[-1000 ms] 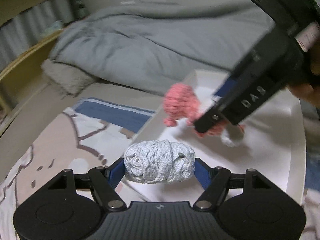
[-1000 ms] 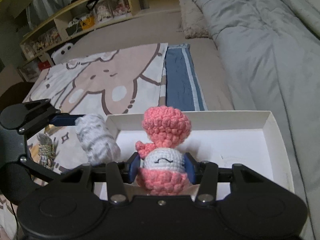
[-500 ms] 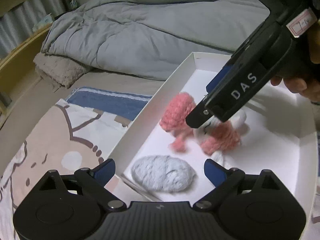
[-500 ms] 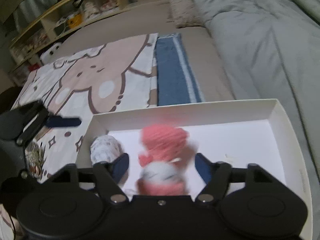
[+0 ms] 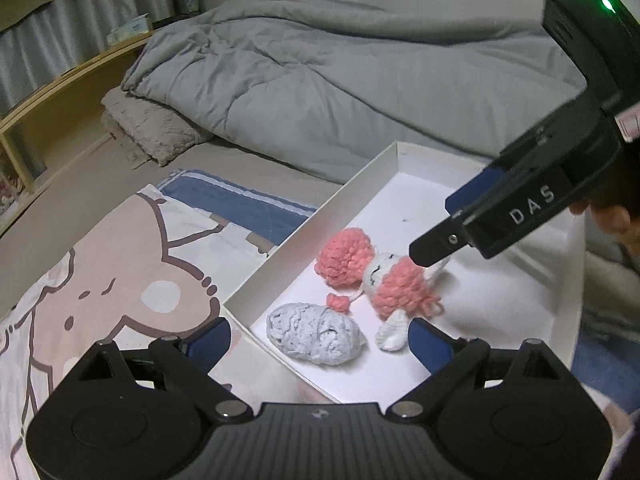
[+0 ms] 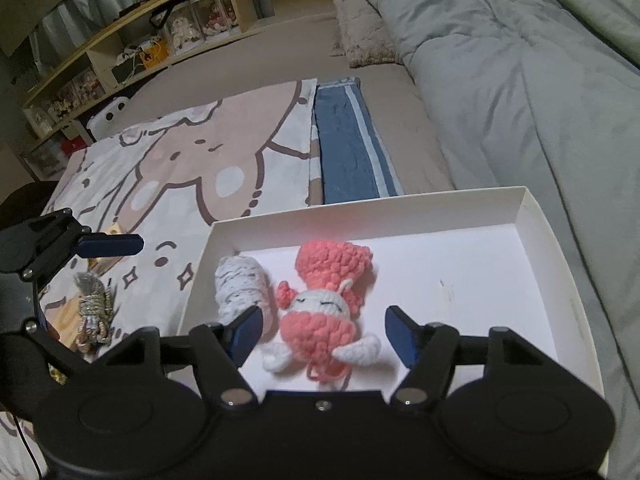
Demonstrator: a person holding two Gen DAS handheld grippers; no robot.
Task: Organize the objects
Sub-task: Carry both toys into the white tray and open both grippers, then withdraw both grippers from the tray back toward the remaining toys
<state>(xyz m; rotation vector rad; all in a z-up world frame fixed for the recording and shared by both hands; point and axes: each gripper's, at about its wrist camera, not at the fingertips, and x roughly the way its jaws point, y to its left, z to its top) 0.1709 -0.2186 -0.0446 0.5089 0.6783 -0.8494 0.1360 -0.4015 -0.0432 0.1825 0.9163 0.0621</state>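
A white open box lies on the bed. In it lie a grey-white yarn ball near one corner and a pink and white crochet doll on its back beside it. My left gripper is open and empty, above the box's near wall, with the yarn ball between its fingers' line. My right gripper is open and empty, just above the doll; it also shows in the left wrist view. The left gripper's blue finger shows left of the box.
A cartoon-print blanket with a blue band covers the bed left of the box. A small tangle of cord lies on it. A grey duvet is heaped behind. Shelves stand at the back.
Both grippers opened. The left let the yarn ball drop into the box and the right let the doll go; both toys now lie on the box floor and both grippers have drawn back.
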